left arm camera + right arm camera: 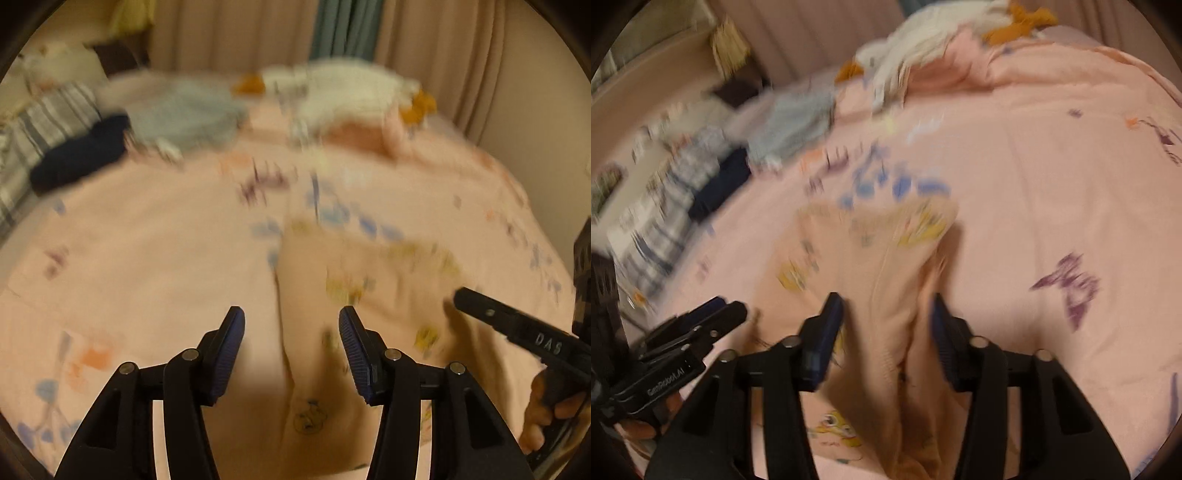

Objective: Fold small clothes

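A small peach garment with yellow cartoon prints (354,295) lies on the pink bedspread (147,240), bunched lengthwise. My left gripper (291,332) is open, its fingers standing over the garment's left edge. My right gripper (888,325) is open, with a raised fold of the garment (886,280) between its fingers. The right gripper also shows at the right edge of the left wrist view (461,295). The left gripper shows at lower left in the right wrist view (735,310). Both views are motion-blurred.
Other clothes lie at the far side of the bed: a dark navy piece (81,158), a light blue piece (184,118), a striped grey piece (48,122) and a white and orange pile (351,92). Curtains (424,44) hang behind.
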A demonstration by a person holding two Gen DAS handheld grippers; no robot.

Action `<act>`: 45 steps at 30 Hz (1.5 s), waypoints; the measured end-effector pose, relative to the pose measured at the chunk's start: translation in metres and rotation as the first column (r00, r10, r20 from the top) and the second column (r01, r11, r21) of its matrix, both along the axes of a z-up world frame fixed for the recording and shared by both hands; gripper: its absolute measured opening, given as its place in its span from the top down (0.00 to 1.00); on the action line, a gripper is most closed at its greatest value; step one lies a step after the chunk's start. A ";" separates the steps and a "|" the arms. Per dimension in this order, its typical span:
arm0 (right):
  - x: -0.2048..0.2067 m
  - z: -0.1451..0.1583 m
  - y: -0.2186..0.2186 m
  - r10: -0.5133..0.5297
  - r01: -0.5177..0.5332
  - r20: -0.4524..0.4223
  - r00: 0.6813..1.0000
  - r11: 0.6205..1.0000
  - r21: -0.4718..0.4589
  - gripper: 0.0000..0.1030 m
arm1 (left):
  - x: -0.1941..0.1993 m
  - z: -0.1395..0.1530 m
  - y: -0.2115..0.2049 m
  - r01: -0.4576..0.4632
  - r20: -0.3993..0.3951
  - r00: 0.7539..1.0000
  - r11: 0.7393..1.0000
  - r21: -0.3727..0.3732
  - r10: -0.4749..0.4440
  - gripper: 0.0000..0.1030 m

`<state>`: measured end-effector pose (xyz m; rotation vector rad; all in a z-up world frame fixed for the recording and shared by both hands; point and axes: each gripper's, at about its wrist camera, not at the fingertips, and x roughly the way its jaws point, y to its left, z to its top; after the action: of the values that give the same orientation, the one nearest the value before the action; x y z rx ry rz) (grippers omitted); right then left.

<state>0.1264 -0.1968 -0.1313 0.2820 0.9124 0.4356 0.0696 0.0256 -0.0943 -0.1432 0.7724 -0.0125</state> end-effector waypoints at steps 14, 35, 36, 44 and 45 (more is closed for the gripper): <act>0.011 -0.040 0.013 0.045 -0.043 -0.066 0.997 0.998 0.035 0.97 | 0.038 -0.078 -0.010 0.022 -0.237 0.970 0.995 -0.100 -0.045 0.48; -0.026 -0.036 0.009 0.160 -0.165 -0.117 0.980 0.986 -0.026 1.00 | -0.024 -0.068 -0.039 0.226 -0.198 0.955 0.974 0.010 -0.220 0.47; -0.030 -0.033 0.006 0.165 -0.171 -0.103 0.981 0.984 -0.057 1.00 | -0.025 -0.068 -0.039 0.228 -0.197 0.955 0.974 0.009 -0.222 0.47; -0.054 -0.042 0.002 0.226 -0.239 -0.085 0.970 0.948 -0.210 1.00 | -0.029 -0.071 -0.035 0.241 -0.180 0.955 0.970 0.021 -0.234 0.47; -0.056 -0.044 0.000 0.236 -0.248 -0.079 0.969 0.945 -0.212 1.00 | -0.030 -0.070 -0.037 0.246 -0.181 0.955 0.969 0.033 -0.236 0.47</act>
<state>0.0702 -0.1967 -0.1750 -0.0238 1.0431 0.5499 0.0393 -0.0112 -0.1645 0.0039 0.9621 -0.2130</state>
